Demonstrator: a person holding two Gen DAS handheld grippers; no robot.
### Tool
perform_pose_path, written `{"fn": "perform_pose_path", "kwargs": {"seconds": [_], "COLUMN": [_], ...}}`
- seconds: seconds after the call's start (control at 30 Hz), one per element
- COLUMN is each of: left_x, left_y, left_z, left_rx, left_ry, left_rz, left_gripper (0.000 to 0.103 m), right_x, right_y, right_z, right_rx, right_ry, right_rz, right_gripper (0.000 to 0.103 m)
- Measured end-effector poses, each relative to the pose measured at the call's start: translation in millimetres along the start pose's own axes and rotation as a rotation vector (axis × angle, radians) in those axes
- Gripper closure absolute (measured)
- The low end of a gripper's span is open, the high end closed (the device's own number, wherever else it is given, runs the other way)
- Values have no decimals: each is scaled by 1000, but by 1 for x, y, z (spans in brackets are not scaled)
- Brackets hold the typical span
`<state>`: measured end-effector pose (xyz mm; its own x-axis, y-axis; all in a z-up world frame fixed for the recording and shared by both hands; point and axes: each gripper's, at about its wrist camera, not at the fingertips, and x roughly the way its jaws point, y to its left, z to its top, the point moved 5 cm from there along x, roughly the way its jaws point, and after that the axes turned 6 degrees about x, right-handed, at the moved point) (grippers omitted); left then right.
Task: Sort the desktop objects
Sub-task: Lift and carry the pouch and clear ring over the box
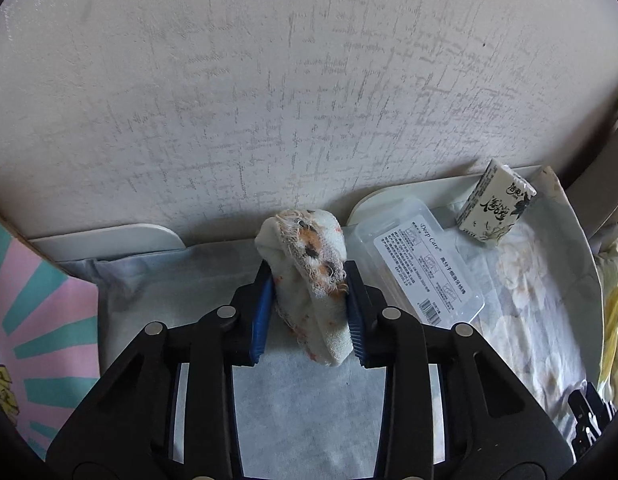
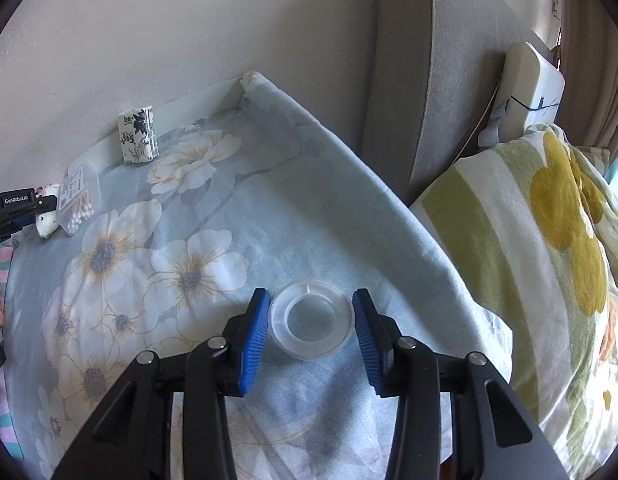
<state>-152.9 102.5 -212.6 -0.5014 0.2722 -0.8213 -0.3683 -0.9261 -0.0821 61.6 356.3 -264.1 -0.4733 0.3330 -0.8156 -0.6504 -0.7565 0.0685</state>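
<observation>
A rolled cloth sits clamped in the left tongs, lifted near the clear plastic box. The right tongs stand open around a tape roll on the worktop; closing on it seems next.

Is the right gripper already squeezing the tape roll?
No. The right gripper is open, its blue pads either side of the tape roll with gaps showing, and the roll lies flat on the floral cloth.

Black claw linkages, ribbed blue pads, silver pivot screws
</observation>
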Motion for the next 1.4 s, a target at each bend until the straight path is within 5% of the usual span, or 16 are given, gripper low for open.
{"fn": "perform_pose_path", "kwargs": {"seconds": [0.2,0.4,0.5,0.9,1.4], "left_x": [-27,-94,-126,-248,-301], "left_y": [1,-13,10,85,156], "left_z": [0,-21,-15,-53,-119], "left_rx": [-49,-29,-31,-190,-437], "left_ry": [2,-44,-57,-140,-164], "left_rz": [10,18,32,131,335], "left_gripper": [74,74,74,74,74], "right_x": [-15,-35,-44,-108,-165], "right_y": [-1,15,31,169,358], "right_z": [15,39,52,92,27], "right_rx": [-17,-121,-183,-509,-957], "right_ry": [-16,-36,-32,-50,45], "right_rz": [25,95,143,501,866], "right_gripper": [64,64,64,64,64]}}
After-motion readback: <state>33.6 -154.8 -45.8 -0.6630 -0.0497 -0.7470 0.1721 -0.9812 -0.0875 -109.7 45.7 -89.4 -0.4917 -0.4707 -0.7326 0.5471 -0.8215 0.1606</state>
